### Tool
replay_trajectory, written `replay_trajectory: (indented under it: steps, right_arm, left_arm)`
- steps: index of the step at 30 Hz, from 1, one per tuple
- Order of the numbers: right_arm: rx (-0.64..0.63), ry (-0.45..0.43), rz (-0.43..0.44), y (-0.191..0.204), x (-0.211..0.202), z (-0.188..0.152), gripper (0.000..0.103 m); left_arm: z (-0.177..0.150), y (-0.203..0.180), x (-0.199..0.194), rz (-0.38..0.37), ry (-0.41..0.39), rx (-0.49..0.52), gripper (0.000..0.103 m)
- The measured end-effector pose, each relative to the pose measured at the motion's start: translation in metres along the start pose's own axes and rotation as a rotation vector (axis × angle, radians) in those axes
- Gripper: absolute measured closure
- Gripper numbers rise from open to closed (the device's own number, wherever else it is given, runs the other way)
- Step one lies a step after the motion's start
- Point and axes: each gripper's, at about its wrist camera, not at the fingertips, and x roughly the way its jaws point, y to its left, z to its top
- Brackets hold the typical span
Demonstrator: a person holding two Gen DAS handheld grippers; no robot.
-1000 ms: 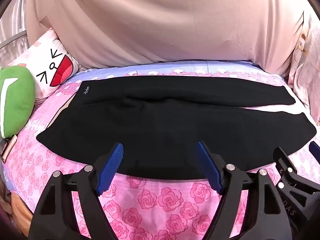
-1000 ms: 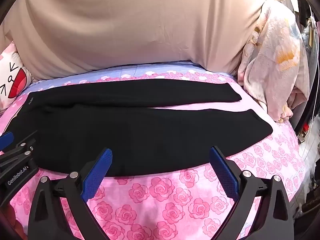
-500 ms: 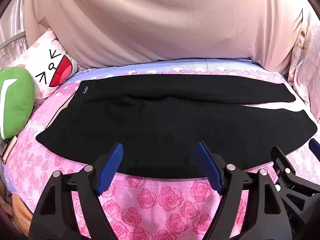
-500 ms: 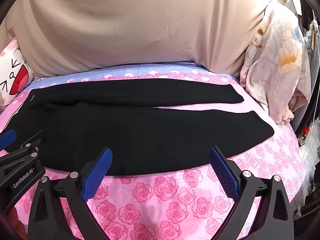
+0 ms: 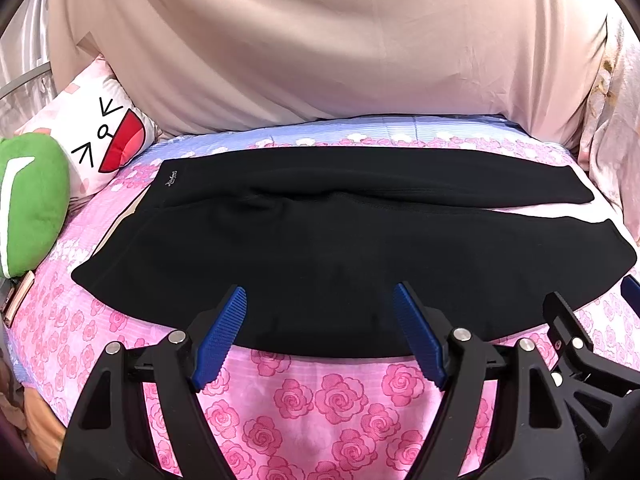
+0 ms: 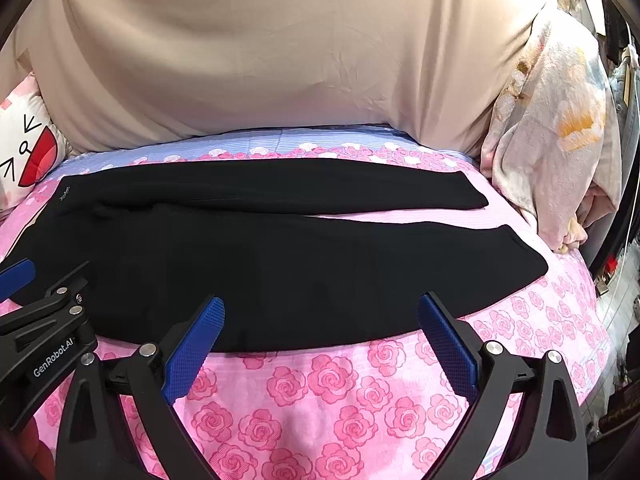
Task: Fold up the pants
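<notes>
The pants (image 5: 340,248) lie flat across the bedspread (image 5: 320,396), waist to the left, both legs running out to the right. The far leg sits straight along the back; the near leg angles away from it, leaving a thin wedge of pink sheet showing between the two cuffs.

The left gripper (image 5: 320,296) hangs just in front of the pants' near edge, about midway along, its blue fingers (image 5: 224,328) spread wide with nothing between them. Their tips overlap the black cloth in the view, but I cannot tell whether they touch it.

The right gripper (image 6: 320,308) is beside it, further toward the cuffs, jaws also wide apart and empty, tips over the same near hem. Each gripper shows at the edge of the other's view.

A cartoon pillow (image 5: 92,136) and a green plush (image 5: 32,200) sit past the waistband on the left; a beige sheet (image 5: 320,40) hangs behind the bed.
</notes>
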Motion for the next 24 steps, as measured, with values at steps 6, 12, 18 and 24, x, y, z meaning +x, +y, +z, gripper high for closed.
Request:
replay_trajectory:
  steps: [6, 12, 18, 24]
  right_arm:
    - [0.0, 0.0, 0.001, 0.0013, 0.0002, 0.0004, 0.007]
    - [0.0, 0.001, 0.005, 0.0006, 0.0006, 0.0003, 0.007]
    - [-0.001, 0.002, 0.005, 0.0008, 0.0004, 0.0018, 0.007]
    - [-0.002, 0.001, 0.004, 0.0011, 0.0, 0.0017, 0.007]
  left_arm:
    - [-0.0014, 0.0006, 0.0028, 0.004, 0.002, 0.003, 0.028]
    - [-0.0026, 0.0007, 0.0031, 0.007, 0.0, 0.002, 0.027]
    - [-0.0025, 0.0005, 0.0028, 0.008, 0.002, 0.004, 0.027]
    - [-0.002, 0.0007, 0.003, 0.006, 0.001, 0.005, 0.027]
